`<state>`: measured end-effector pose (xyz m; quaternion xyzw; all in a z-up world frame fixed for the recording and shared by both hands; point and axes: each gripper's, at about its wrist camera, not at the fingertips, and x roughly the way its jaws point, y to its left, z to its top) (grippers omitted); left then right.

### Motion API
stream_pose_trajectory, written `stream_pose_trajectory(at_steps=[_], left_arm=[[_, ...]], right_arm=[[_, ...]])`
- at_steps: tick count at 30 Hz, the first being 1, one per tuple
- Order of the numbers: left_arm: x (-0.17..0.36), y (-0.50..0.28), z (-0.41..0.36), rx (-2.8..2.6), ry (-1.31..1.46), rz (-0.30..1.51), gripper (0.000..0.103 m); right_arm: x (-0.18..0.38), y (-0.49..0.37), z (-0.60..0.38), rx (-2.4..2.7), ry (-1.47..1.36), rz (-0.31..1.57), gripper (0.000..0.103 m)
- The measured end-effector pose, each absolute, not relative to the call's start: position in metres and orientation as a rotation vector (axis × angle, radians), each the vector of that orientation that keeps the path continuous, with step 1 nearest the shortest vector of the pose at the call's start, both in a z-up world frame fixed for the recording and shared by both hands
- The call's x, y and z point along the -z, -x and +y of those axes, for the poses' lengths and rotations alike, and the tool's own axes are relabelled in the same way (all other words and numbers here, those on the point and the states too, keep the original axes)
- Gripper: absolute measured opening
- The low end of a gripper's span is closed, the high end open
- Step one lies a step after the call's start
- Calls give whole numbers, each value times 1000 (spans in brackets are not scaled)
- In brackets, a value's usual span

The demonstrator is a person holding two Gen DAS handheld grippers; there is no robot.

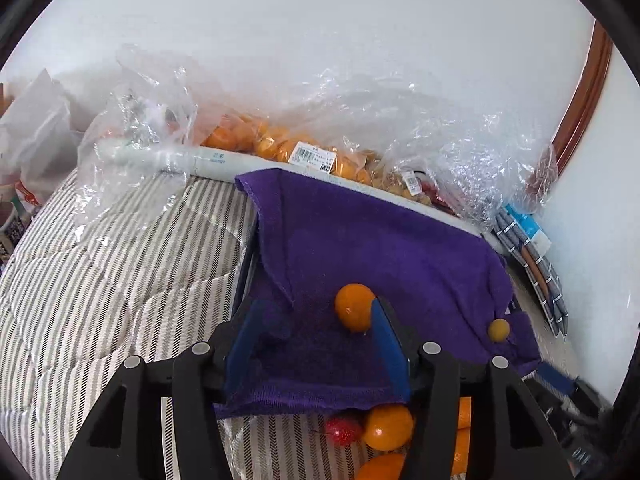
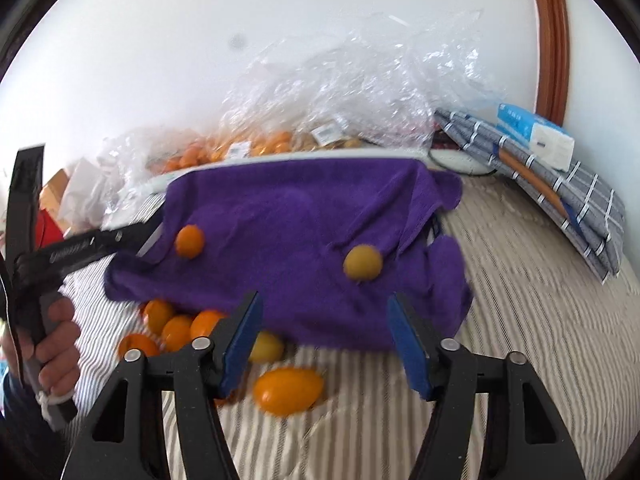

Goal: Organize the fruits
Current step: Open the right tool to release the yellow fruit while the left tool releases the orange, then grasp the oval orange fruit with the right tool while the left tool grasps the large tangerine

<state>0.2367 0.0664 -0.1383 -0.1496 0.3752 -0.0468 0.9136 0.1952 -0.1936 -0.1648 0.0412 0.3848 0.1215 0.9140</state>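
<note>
Both claws stand released: my left claw (image 1: 316, 344) beside an orange (image 1: 354, 307) on the purple towel (image 1: 380, 240), my right claw (image 2: 326, 340) empty. Two fruits sit sorted; loose oranges (image 2: 172, 328) on the bed (image 2: 520, 320) remain.

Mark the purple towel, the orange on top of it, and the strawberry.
purple towel (image 1: 380, 240), left wrist view, bare middle of the cloth
orange (image 1: 352, 306), left wrist view, centre of the fruit
strawberry (image 1: 342, 431), left wrist view, red body
</note>
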Motion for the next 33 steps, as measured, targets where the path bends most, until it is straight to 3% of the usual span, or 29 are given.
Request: stream_pose_trajectory(at_steps=[4,13,15,33], left_arm=[[134,-214,69,104,293,747,55],[146,-173,83,127,286,754,55],[150,-170,83,131,290,771,55],[170,-166,35,369,259,897,57]], right_arm=[[177,-179,-186,-282,-71,839,53],[200,-179,-173,-282,-57,908,52],[203,-179,-171,-284,-51,904,42],[191,-153,-195,-176,-20,826,42]])
